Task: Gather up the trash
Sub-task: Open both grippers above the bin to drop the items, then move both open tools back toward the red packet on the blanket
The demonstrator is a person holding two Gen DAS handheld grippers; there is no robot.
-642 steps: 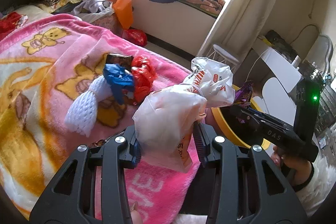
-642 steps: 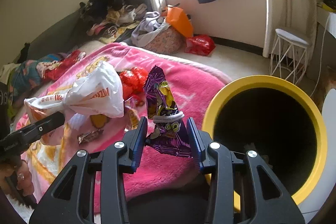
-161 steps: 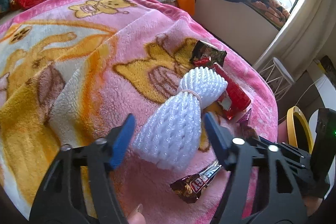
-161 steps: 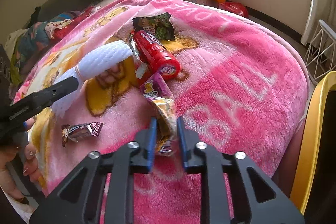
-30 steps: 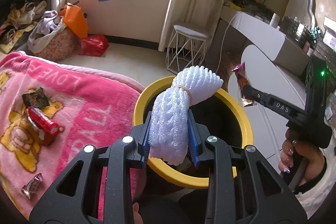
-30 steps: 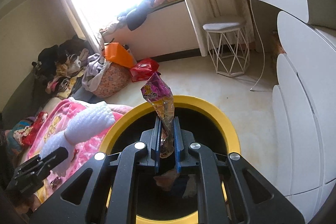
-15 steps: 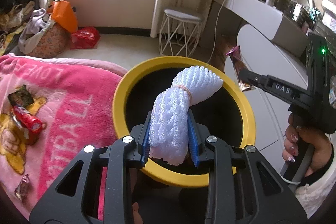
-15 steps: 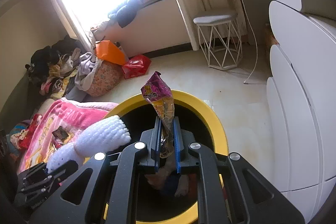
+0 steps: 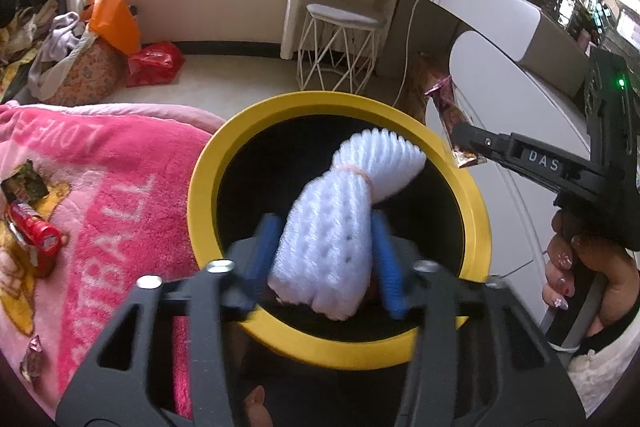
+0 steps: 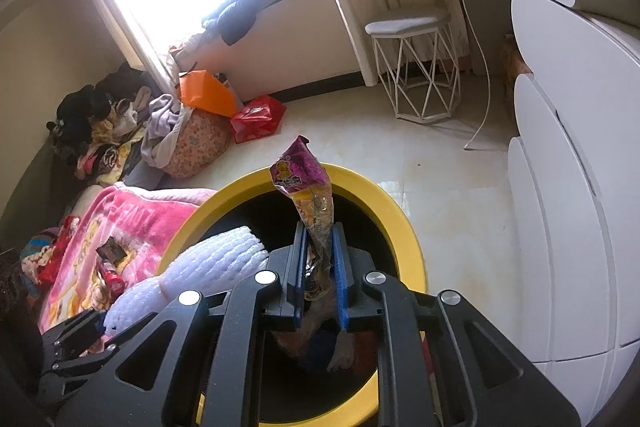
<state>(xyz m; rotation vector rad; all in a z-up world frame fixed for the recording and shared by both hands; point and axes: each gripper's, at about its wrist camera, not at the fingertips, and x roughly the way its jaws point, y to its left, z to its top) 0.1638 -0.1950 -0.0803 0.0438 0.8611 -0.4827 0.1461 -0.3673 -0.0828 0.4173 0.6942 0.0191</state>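
A yellow-rimmed black bin (image 9: 200, 187) stands beside the bed; it also shows in the right wrist view (image 10: 404, 227). My left gripper (image 9: 324, 259) hangs over its mouth with the jaws spread apart and blurred. The white foam net (image 9: 332, 227) sits loose between them and also shows in the right wrist view (image 10: 208, 263). My right gripper (image 10: 318, 267) is shut on a purple and yellow snack wrapper (image 10: 308, 187) above the bin. The wrapper (image 9: 452, 111) also shows at the bin's far right rim.
A pink blanket (image 9: 100, 187) carries a red tube (image 9: 36, 239), a dark wrapper (image 9: 24, 183) and a candy (image 9: 34, 359). A white wire stool (image 10: 416, 67), white cabinet (image 10: 580, 187), orange bag (image 10: 204, 95) and red bag (image 10: 258, 119) surround the bin.
My left gripper's jaws have spread apart, so the foam net is loose over the bin. The right gripper with its wrapper has moved a little further over the bin.
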